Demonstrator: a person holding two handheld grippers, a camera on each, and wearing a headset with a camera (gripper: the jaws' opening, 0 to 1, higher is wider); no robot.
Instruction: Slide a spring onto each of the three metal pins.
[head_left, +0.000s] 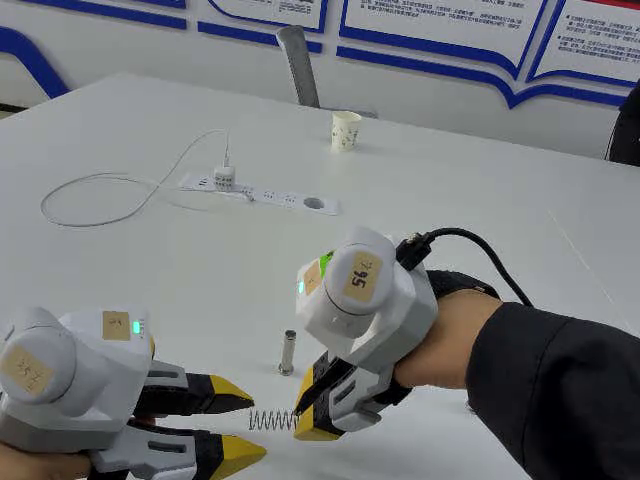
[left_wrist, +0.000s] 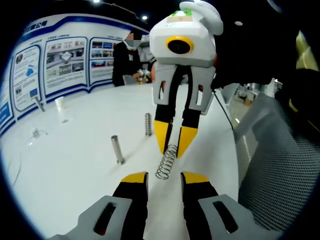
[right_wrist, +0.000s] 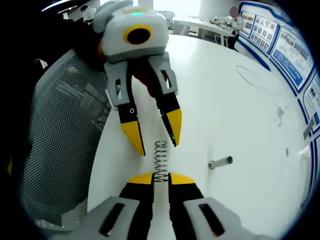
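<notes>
The right gripper (head_left: 303, 418) pinches one end of a spring (head_left: 272, 420) between nearly closed jaws. The spring lies flat on the worktop (head_left: 450, 200) close to its near edge. The left gripper (head_left: 250, 425) faces it with its jaws wide, one on each side of the spring's free end and gripping nothing. A bare pin (head_left: 288, 352) stands upright just behind the spring, toward the far edge. In the left gripper view a second pin (left_wrist: 148, 124) beyond it seems to carry a spring already.

The grip looks like the main risk. Only the last few coils are held, so the spring can pivot or droop when lifted, and it can shoot out sideways if squeezed harder. If the left jaws close on the middle coils, they may flatten or kink them, and the bore would then catch on the pin top. The pin looks narrow and free-standing. A tilted approach, or a nudge from either yellow tip, would probably tip it over or send it rolling. The two grippers are also very close together and could knock each other.
</notes>
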